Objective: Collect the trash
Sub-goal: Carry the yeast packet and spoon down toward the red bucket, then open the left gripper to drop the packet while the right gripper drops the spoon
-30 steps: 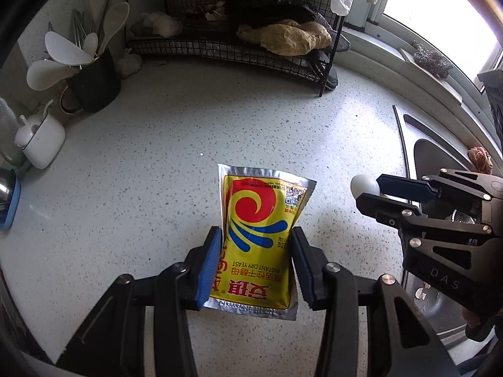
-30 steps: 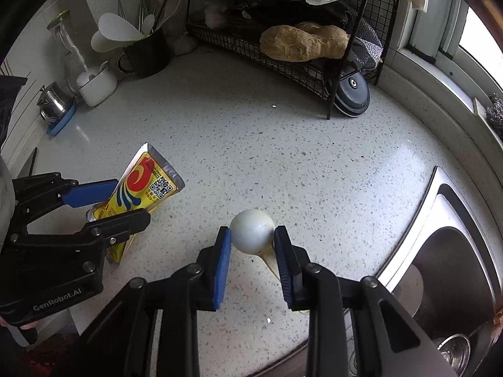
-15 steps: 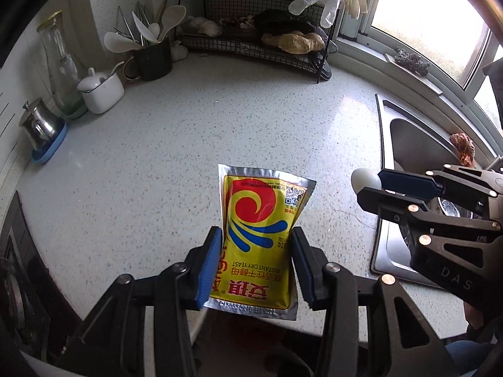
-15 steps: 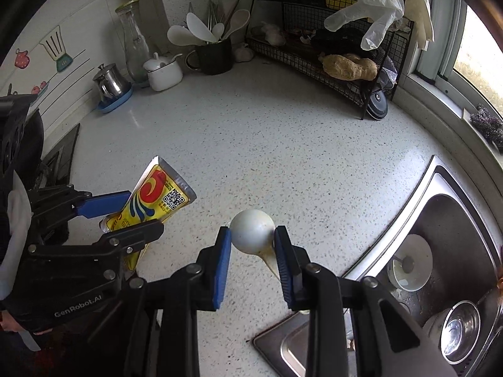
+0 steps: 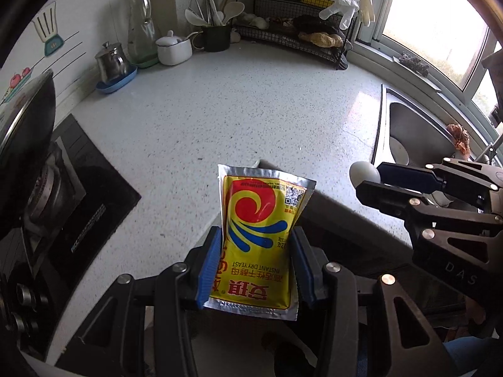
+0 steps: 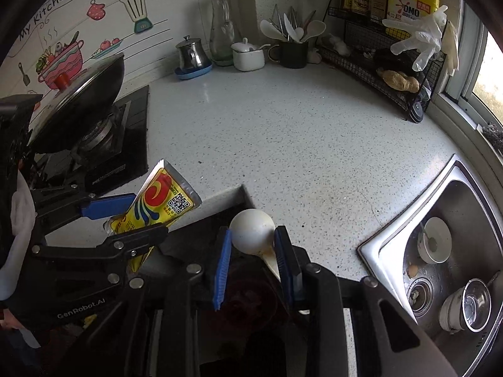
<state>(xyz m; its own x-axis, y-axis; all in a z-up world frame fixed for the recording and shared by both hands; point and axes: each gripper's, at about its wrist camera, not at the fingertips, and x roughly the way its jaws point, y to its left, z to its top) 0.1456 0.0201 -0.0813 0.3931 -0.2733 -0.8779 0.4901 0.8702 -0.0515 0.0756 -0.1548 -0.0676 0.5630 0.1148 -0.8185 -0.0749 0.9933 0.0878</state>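
Trash being carried off the counter, one piece in each gripper.
Left gripper [image 5: 254,267] is clamping the yeast packet [image 5: 261,242] and right gripper [image 6: 253,259] is pinching the eggshell [image 6: 251,231], both past the countertop [image 6: 283,132] edge; grips should be staying gentle on the shell until a bin is underneath.

You see a speckled white countertop [image 6: 298,144] — a steel sink [image 6: 465,194] with bowls at its right, a lidded wok [image 6: 78,100] on the stove [image 6: 132,144] — a wire rack [image 6: 383,62] behind.
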